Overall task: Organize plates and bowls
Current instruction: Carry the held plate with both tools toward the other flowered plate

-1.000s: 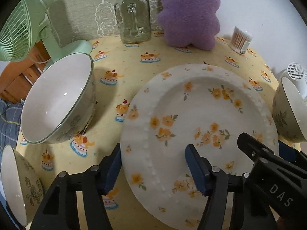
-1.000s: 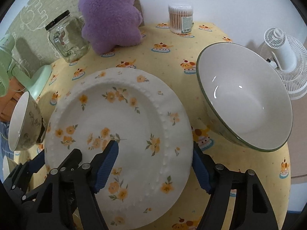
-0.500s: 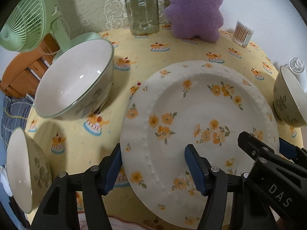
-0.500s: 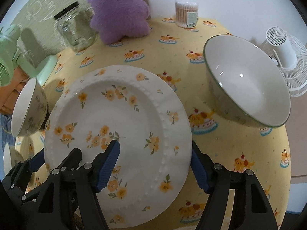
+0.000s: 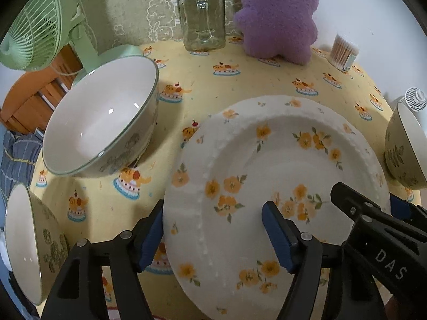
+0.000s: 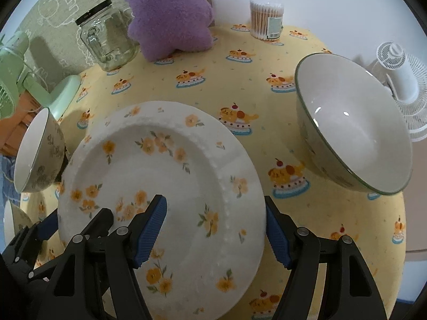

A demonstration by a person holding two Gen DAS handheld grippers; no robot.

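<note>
1. The flowered plate (image 5: 280, 165) sits over the yellow tablecloth (image 5: 213, 88), between two bowls.
2. The left gripper (image 5: 213, 237) straddles the plate's left rim, jaws opening, one finger above and one under.
3. The right gripper (image 6: 216, 229) straddles the opposite rim, jaws wide; grip unclear.

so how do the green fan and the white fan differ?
The green fan stands at the table's left back edge on a stem and flat foot; the white fan stands off the right edge on a thick white column. Green looks larger, though nearer that camera. Both have wire-grille heads.
</note>
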